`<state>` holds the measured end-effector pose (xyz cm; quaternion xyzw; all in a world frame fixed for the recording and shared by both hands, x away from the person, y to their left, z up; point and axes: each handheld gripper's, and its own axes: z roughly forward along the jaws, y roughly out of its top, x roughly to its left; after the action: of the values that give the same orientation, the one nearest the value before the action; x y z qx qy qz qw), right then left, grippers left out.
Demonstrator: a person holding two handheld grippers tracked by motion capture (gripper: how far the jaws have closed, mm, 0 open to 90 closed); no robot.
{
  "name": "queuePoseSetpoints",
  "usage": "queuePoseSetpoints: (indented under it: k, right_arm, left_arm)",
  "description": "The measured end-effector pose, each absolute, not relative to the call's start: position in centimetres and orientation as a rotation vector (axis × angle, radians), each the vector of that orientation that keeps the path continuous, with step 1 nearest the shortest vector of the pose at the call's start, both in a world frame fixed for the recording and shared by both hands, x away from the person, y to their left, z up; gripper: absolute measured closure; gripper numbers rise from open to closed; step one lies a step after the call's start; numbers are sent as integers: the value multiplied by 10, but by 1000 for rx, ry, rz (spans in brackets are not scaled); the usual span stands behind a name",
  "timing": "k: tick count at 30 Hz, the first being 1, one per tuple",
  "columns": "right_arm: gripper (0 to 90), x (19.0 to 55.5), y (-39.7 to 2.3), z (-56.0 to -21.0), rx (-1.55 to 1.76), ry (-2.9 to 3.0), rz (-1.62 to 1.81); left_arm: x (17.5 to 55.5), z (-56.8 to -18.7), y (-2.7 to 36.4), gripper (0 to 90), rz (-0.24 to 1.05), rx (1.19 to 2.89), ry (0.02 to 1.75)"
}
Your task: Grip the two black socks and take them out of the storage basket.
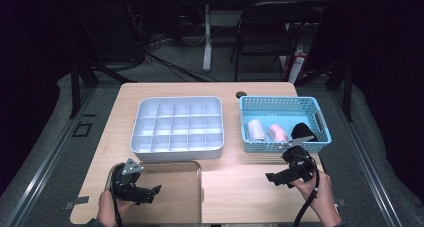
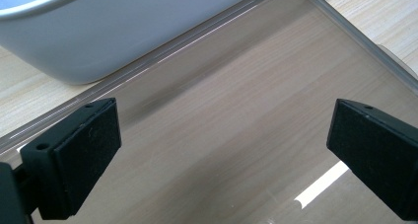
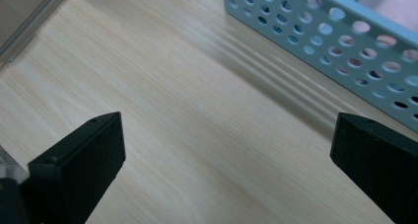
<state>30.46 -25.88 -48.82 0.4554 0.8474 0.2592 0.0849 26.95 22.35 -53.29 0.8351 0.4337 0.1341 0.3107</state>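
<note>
A white organiser tray with several empty compartments stands mid-table. To its right is a light blue perforated basket that holds a white roll, a pink roll and a black roll. A clear flat tray lies at the front left. My left gripper hovers open over this clear tray, its jaws wide apart and empty. My right gripper is open in front of the basket, above bare wood, with nothing between its jaws.
The organiser's white wall rises just beyond the clear tray. The basket's wall runs across the upper right of the right gripper view, with pink cloth inside. A folding chair stands beyond the wooden table.
</note>
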Motion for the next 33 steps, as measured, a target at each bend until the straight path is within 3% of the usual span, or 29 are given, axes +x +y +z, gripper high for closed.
queuePoseSetpoints:
  k: [17, 33]
  right_arm:
    - [0, 345, -284, -449, 1392, 2506, 751]
    - [8, 392, -322, -446, 1543, 2416, 702]
  left_arm:
    - [271, -535, 223, 2, 345, 2220, 1142]
    - [271, -536, 223, 2, 333, 2223, 1149]
